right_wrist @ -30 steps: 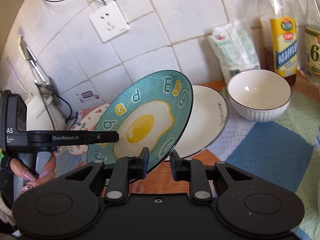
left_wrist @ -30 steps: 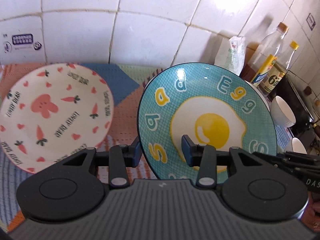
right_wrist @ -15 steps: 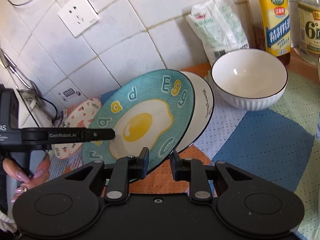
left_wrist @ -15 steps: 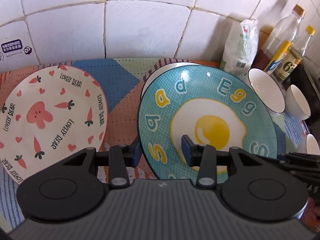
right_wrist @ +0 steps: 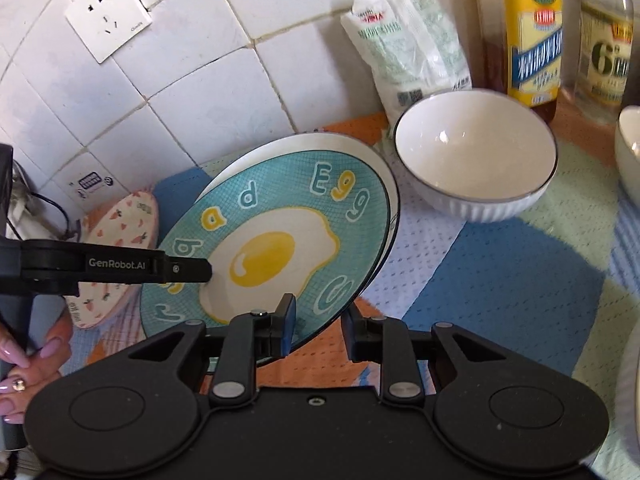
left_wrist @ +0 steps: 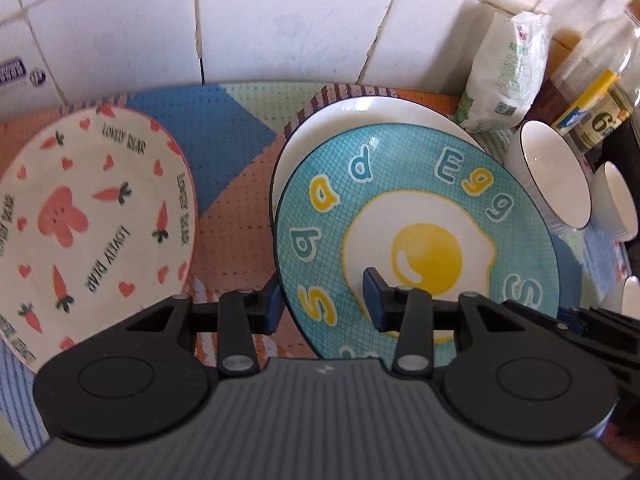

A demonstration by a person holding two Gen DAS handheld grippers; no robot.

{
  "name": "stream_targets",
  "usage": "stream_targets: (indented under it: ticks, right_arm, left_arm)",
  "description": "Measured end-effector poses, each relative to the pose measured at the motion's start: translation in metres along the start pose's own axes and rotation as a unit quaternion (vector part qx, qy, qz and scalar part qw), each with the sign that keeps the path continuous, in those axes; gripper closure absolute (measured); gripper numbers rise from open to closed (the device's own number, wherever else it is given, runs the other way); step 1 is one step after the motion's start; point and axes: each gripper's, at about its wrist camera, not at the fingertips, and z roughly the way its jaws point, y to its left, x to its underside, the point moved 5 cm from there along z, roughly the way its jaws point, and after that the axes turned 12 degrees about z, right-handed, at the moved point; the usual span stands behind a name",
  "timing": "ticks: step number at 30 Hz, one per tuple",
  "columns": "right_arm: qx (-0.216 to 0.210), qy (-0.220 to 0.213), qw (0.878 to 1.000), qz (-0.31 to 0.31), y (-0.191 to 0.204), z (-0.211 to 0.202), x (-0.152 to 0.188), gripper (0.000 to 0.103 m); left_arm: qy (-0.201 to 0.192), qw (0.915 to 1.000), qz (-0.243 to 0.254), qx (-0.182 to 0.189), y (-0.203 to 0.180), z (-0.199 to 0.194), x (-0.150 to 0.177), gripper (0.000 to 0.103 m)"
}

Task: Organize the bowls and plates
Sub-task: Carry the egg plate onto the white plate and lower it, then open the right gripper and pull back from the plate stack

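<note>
A teal plate with a fried-egg print [left_wrist: 420, 216] [right_wrist: 276, 232] is held by both grippers, tilted low over a white plate [left_wrist: 360, 124] [right_wrist: 304, 146] on the mat. My left gripper [left_wrist: 324, 300] is shut on the plate's near rim, one finger under it and one on its face. My right gripper [right_wrist: 318, 322] is shut on the opposite rim. The left gripper's finger [right_wrist: 176, 270] shows across the plate in the right wrist view. A pink carrot-and-bear plate [left_wrist: 80, 220] [right_wrist: 120, 248] lies to the left.
A white ribbed bowl [right_wrist: 476, 160] [left_wrist: 552, 180] stands right of the plates, with more white bowls [left_wrist: 616, 204] beyond. A white bag [right_wrist: 408, 40], two bottles [right_wrist: 532, 32] and the tiled wall [left_wrist: 280, 20] line the back. A wall socket [right_wrist: 106, 20] is upper left.
Both grippers have lowered the teal plate down and forward over the white plate. Its tilt has flattened. The bowls and bottles look closer.
</note>
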Motion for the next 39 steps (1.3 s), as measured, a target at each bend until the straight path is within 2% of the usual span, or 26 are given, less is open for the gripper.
stream_targets:
  ticks: [5, 10, 14, 17, 19, 22, 25, 32, 34, 39]
  right_arm:
    - [0.045, -0.006, 0.998, -0.032, 0.007, 0.006, -0.003, 0.07]
    - [0.096, -0.03, 0.992, -0.078, 0.016, 0.013, -0.002, 0.063]
    - [0.123, -0.041, 0.986, -0.108, 0.019, 0.018, 0.0, 0.062]
    - [0.133, -0.063, 0.983, -0.109, 0.023, 0.005, -0.001, 0.063]
    - [0.116, -0.089, 0.985, -0.087, 0.027, -0.015, -0.004, 0.063]
    - [0.094, -0.119, 0.986, -0.063, 0.035, -0.046, -0.005, 0.063]
    - [0.082, -0.134, 0.986, -0.062, 0.045, -0.068, -0.003, 0.062]
    - [0.07, -0.145, 0.983, -0.087, 0.064, -0.104, 0.012, 0.058]
    - [0.067, -0.148, 0.983, -0.091, 0.067, -0.113, 0.016, 0.052]
    - [0.05, -0.151, 0.983, -0.092, 0.075, -0.135, 0.031, 0.049]
  left_arm:
    - [0.006, 0.9998, 0.01, -0.019, -0.005, 0.002, -0.001, 0.064]
    - [-0.001, 0.9998, -0.009, -0.019, -0.001, 0.0, 0.002, 0.064]
    - [-0.005, 0.9996, -0.022, -0.02, 0.001, -0.003, 0.004, 0.065]
    - [-0.006, 0.9995, -0.029, -0.008, 0.0, -0.011, 0.011, 0.065]
    - [-0.009, 0.9994, -0.032, -0.001, -0.002, -0.019, 0.016, 0.065]
    - [-0.02, 0.9992, -0.006, -0.034, -0.012, -0.035, 0.022, 0.066]
    - [-0.021, 0.9996, -0.006, -0.02, -0.02, -0.049, 0.028, 0.066]
    - [-0.041, 0.9991, -0.001, 0.0, -0.031, -0.089, 0.041, 0.066]
    - [-0.05, 0.9987, 0.005, -0.002, -0.03, -0.103, 0.047, 0.066]
    - [-0.055, 0.9983, 0.016, -0.009, -0.02, -0.131, 0.064, 0.066]
